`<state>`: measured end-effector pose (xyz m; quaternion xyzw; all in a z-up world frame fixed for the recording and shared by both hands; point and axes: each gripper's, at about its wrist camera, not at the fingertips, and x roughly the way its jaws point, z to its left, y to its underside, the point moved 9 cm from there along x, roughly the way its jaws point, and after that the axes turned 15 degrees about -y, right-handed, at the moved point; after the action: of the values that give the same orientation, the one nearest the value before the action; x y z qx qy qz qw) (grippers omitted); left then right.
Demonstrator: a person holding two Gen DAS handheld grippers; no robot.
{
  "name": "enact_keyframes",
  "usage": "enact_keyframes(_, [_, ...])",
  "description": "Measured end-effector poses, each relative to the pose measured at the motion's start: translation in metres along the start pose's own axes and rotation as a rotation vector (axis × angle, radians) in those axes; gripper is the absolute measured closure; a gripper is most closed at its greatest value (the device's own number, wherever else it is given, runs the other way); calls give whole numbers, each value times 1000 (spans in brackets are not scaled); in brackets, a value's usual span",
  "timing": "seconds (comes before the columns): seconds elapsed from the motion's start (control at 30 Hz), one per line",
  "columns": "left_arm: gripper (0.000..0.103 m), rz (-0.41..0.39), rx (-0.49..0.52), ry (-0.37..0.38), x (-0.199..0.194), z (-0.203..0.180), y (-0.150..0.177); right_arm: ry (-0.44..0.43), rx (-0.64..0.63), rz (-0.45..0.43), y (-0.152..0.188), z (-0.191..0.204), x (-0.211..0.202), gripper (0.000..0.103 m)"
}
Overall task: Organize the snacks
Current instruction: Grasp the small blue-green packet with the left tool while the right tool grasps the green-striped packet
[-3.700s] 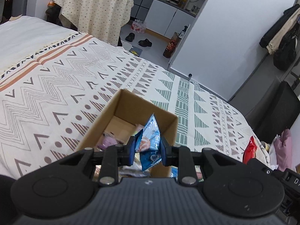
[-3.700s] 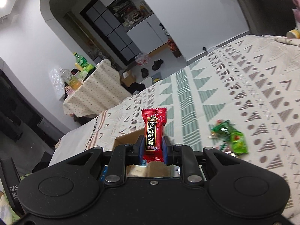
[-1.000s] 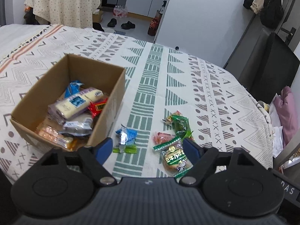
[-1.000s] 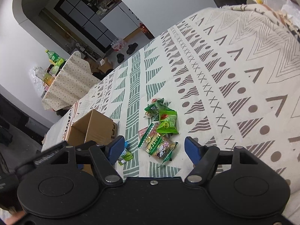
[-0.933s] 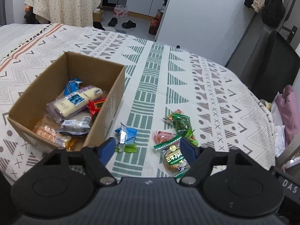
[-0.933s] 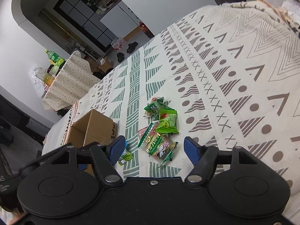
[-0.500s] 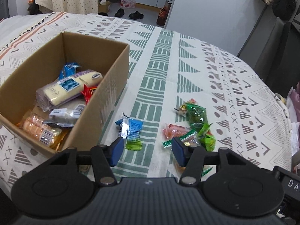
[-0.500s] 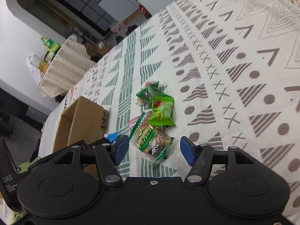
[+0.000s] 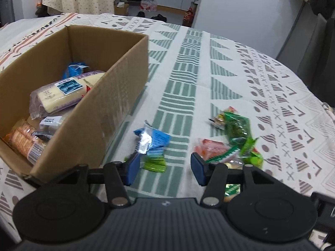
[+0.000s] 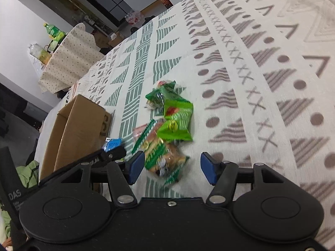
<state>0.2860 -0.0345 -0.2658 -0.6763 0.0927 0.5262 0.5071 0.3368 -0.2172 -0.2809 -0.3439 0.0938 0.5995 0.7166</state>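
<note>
Loose snacks lie on the patterned bedspread (image 9: 184, 96): a blue packet (image 9: 151, 140) on a small green one (image 9: 156, 164), a pink packet (image 9: 209, 148) and green packets (image 9: 238, 129). My left gripper (image 9: 165, 168) hovers low over the blue and small green packets, open, its pads touching nothing. In the right wrist view a bread packet with green trim (image 10: 165, 156) lies between the jaws of my right gripper (image 10: 172, 168), which is open and not pressing on it. Green packets (image 10: 178, 121) lie just beyond. The cardboard box (image 9: 117, 96) holds several snacks.
The box (image 10: 77, 125) stands left of the snack pile, close to the blue packet (image 10: 112, 144). The left gripper's body (image 10: 111, 154) shows beside my right fingers. A cloth-covered table (image 10: 69, 62) with bottles and a dark chair (image 9: 326, 48) stand beyond the bed.
Both grippers dropped their earlier packets, swung from the box to the loose pile, and sank closer to it. Their jaws have narrowed over the last second; nothing is gripped.
</note>
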Motion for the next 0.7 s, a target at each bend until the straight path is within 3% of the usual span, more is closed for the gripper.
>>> enact_keyframes(0.5, [50,17,16,-5,27,2,-3,28,-128,51,-3,13,21,43])
enact_keyframes(0.57, [69,19,13,-24,27,4,-3,35,-147,53,-4,15,23,43])
enact_keyframes(0.7, [75,42,-13,1,24,11,-2,47,-190,57,-6,18,28,42])
